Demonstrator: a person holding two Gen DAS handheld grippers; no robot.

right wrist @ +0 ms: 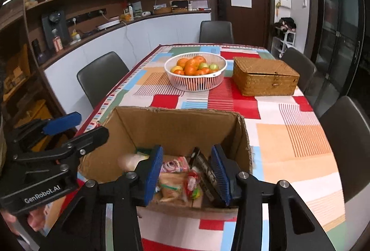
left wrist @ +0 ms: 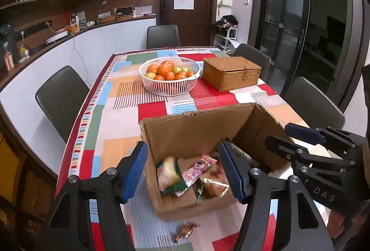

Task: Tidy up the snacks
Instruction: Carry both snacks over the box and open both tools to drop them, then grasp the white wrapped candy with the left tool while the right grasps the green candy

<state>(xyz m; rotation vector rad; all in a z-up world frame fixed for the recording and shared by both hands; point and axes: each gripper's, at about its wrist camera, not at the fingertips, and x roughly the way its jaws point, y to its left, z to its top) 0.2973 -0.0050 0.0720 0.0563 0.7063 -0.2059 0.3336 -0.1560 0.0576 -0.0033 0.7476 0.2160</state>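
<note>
Snacks (left wrist: 185, 175) lie in the carton (left wrist: 192, 128) beneath both wide, empty tongs (left wrist: 183, 172) (right wrist: 185, 173).

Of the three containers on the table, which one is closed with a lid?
The woven wicker box, lid shut. The cardboard box and white fruit basket are open on top.

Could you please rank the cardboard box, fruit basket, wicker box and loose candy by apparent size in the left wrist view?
1. cardboard box, nearest the camera
2. fruit basket and wicker box, about alike
3. loose candy
</note>
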